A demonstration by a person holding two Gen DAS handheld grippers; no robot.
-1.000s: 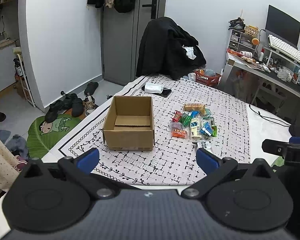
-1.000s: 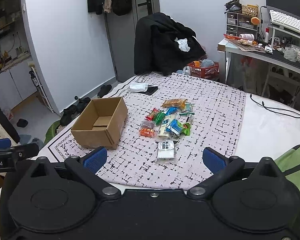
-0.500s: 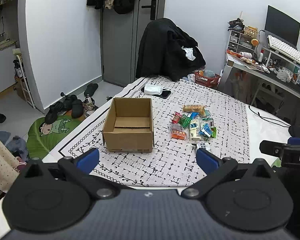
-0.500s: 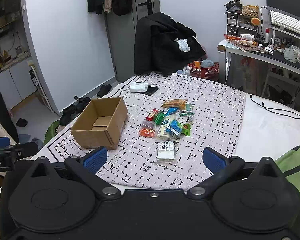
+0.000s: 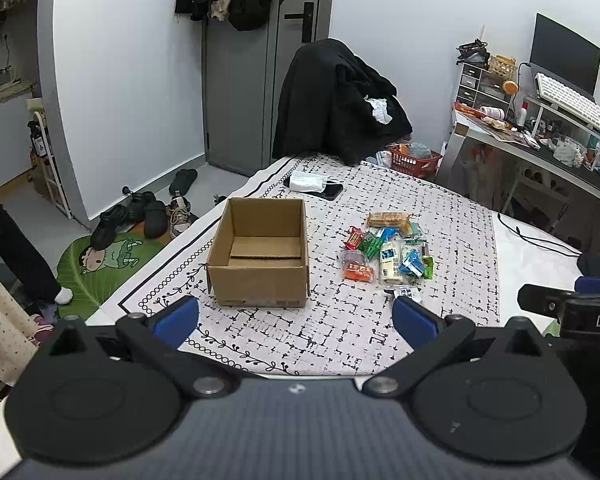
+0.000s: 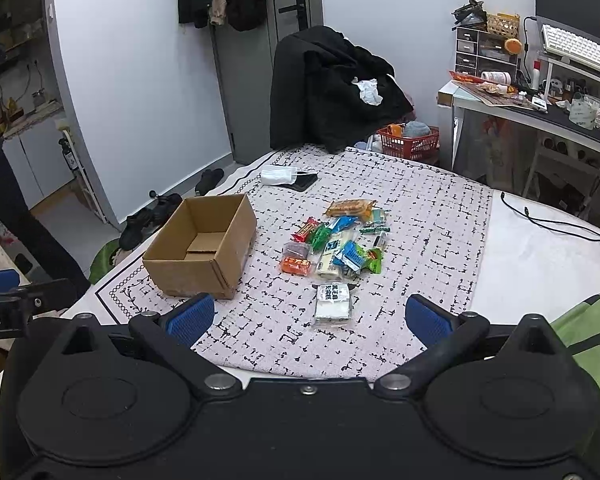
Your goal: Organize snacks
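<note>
**Status: sorting not yet started**

I hold both claws above the near edge of the table (image 5: 520, 256), well clear of the work. The left claw (image 5: 296, 312) is spread wide with nothing between its blue pads. The right claw (image 6: 310, 316) is likewise spread and carries nothing.

The cardboard box (image 5: 260, 252) stands upright and open on the patterned cloth (image 6: 428, 216), left of centre. As far as I can see, its interior holds only its own folded bottom flap, no packets.

The snacks (image 6: 334, 240) lie in a loose cluster to the right of the box, apart from it. One white packet (image 6: 332, 300) lies separately, nearest the right claw.

My assessment: nothing is done. Every packet remains to be moved, presumably into the box. The white packet is the closest first pick.
</note>
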